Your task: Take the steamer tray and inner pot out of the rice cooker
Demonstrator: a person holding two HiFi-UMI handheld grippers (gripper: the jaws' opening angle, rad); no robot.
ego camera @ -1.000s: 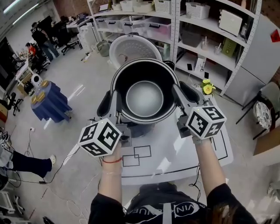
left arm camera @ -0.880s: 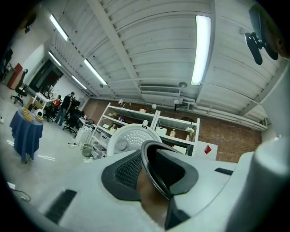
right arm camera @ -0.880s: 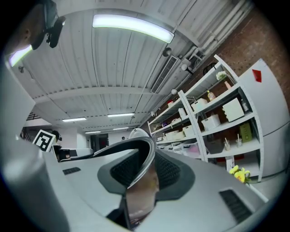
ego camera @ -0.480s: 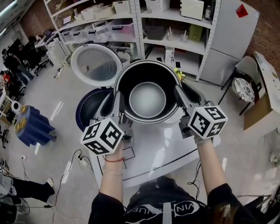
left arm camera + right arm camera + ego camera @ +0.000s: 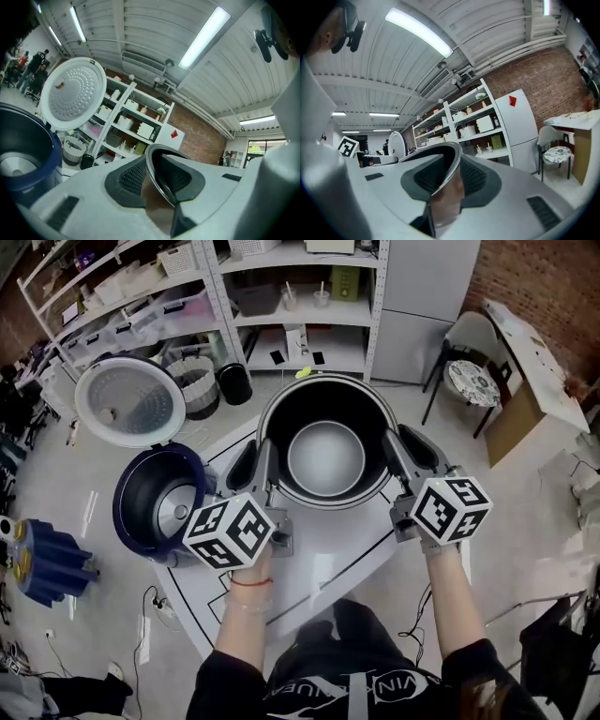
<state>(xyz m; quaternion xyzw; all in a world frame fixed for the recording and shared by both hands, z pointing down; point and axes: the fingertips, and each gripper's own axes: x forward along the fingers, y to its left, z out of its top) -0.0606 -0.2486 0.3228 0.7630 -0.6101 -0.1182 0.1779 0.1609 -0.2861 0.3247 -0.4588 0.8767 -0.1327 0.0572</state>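
Observation:
The inner pot (image 5: 324, 401), dark with a silvery bottom, hangs in the air between both grippers above the white table (image 5: 314, 563). My left gripper (image 5: 262, 463) is shut on the pot's left rim (image 5: 156, 174), one pad inside and one outside. My right gripper (image 5: 395, 454) grips the right rim (image 5: 446, 174) the same way. The blue rice cooker (image 5: 155, 504) stands to the left of the pot with its round white lid (image 5: 126, 401) raised. In the left gripper view the cooker (image 5: 22, 157) and its lid (image 5: 73, 93) show at the left.
Metal shelves (image 5: 234, 296) with boxes and a white cabinet (image 5: 427, 287) stand behind the table. A chair (image 5: 476, 381) and a cardboard box (image 5: 525, 413) are at the right. A blue stool (image 5: 42, 563) and cables (image 5: 155, 601) lie on the floor at the left.
Both grippers have carried the pot from above the rice cooker off to its right and slightly lower. The cooker's hollow body now shows beside the pot.

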